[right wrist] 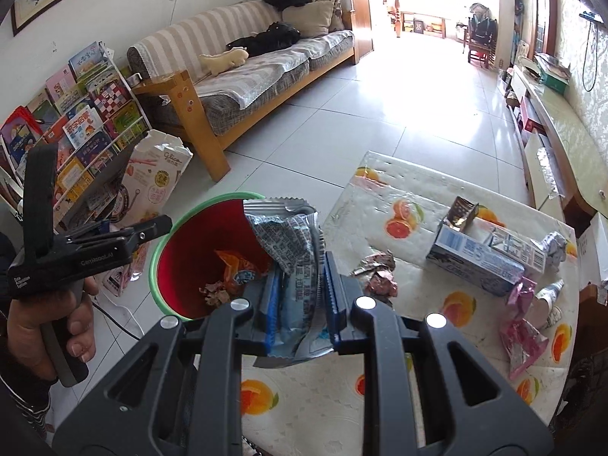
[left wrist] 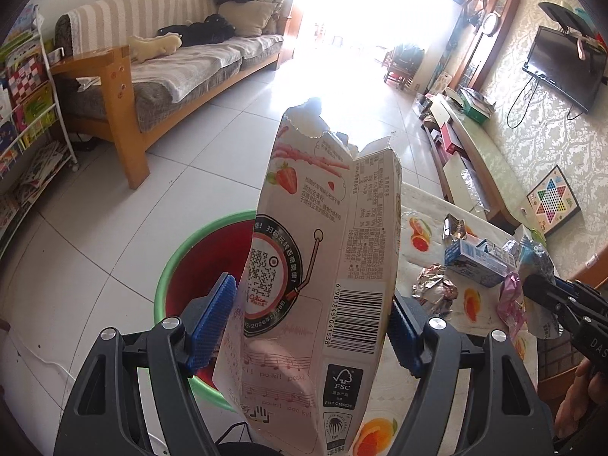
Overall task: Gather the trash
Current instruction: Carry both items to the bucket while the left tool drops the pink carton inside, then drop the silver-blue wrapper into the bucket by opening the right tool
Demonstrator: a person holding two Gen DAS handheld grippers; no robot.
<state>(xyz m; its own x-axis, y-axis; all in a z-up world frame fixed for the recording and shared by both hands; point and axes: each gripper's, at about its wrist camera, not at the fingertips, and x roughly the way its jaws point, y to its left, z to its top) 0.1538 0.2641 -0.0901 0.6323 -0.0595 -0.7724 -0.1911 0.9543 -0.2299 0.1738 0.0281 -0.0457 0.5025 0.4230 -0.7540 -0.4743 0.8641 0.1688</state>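
Grip confirmed on both tools. Left gripper [left wrist: 307, 326] is clamped across an opened pink strawberry biscuit-stick box [left wrist: 315, 266], its blue ribbed pads [left wrist: 212, 323] pressing the two side faces; the box stands upright between the jaws, torn top pointing away. Right gripper [right wrist: 300, 304] is clenched tight on a crumpled silver-blue snack wrapper [right wrist: 288, 250], which bunches up out of the pads.

Just beyond and below both grippers stands a red bin with a green rim [right wrist: 167, 243] on the tiled floor; orange and brown scraps [right wrist: 231, 269] lie at its bottom. The held wrapper overlaps the bin's near right edge in the right wrist view; the held box covers the bin's right side in the left wrist view.

To the right of the right gripper, a table with a fruit-print cover [right wrist: 399, 190] carries remaining litter: a blue-and-white carton [right wrist: 478, 258] lying flat, a crushed foil wrapper [right wrist: 376, 273] near it, pink wrappers [right wrist: 520, 338] at the near right edge.

Farther off, a striped sofa [right wrist: 266, 60] stands beyond the bin, a book rack [right wrist: 76, 114] to its left
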